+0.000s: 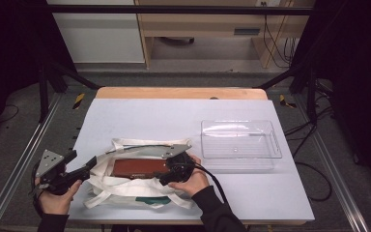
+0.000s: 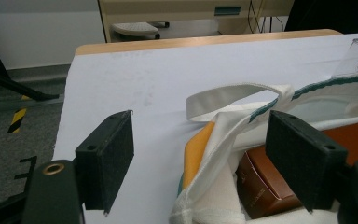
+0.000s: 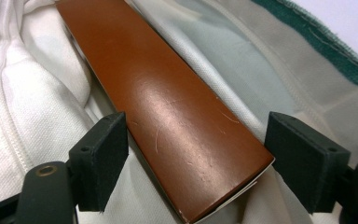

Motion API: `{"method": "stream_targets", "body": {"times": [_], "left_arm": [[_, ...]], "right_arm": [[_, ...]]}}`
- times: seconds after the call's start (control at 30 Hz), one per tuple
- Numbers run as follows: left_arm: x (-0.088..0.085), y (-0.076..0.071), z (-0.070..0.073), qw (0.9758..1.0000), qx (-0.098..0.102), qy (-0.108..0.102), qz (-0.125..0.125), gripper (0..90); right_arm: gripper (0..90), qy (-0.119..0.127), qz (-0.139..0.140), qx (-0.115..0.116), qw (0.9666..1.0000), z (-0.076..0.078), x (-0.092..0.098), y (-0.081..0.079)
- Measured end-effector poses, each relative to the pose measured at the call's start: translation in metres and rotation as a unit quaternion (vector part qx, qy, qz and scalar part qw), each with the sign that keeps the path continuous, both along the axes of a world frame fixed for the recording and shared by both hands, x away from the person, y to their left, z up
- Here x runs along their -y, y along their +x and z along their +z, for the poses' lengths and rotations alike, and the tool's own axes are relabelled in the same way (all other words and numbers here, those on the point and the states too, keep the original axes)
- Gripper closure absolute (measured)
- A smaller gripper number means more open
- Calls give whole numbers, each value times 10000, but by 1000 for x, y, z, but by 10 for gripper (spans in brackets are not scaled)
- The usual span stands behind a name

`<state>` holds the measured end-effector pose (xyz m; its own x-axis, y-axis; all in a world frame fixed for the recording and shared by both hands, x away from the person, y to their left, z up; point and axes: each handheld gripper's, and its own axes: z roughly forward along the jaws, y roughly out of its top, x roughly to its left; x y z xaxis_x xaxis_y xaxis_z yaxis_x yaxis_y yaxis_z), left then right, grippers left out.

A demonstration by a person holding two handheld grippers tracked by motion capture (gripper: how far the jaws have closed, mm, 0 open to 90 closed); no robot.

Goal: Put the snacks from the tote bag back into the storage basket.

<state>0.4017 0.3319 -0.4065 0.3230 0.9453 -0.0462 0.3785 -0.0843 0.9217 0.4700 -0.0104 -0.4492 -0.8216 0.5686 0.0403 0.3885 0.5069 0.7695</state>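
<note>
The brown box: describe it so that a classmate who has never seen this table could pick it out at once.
Start at the pale blue table and find the white cloth bag near its front edge, left of the clear plastic tray. The brown box lies flat in the bag's open mouth, between the open jaws of the right gripper. It is long, slim and glossy reddish brown, the only dark, hard-edged thing among soft white fabric.

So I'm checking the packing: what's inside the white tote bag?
A long brown box lies in the open white tote bag, its top face bare. The bag's cloth covers whatever may sit beneath or beside the box.
</note>
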Motion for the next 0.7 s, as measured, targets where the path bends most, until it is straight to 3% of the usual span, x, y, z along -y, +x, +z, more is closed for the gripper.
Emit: {"method": "stream_targets", "body": {"times": [0.33, 0.43, 0.53, 0.63, 0.7], "left_arm": [[-2, 1, -1, 10000, -28, -31, 24, 246], [-2, 1, -2, 10000, -54, -31, 18, 247], [-1, 2, -2, 10000, -63, -32, -9, 248], [0, 2, -2, 10000, -56, -31, -17, 248], [0, 2, -2, 10000, -83, -43, -26, 248]], "right_arm": [[299, -204, 196, 99, 9996, 5, 1, -9], [305, -229, 220, 79, 9995, 8, 1, -9], [281, -124, 190, -96, 9997, 4, 2, -3], [268, -318, 314, 0, 9990, 0, -2, -2], [278, -523, 362, 193, 9978, -2, -5, -4]]}}
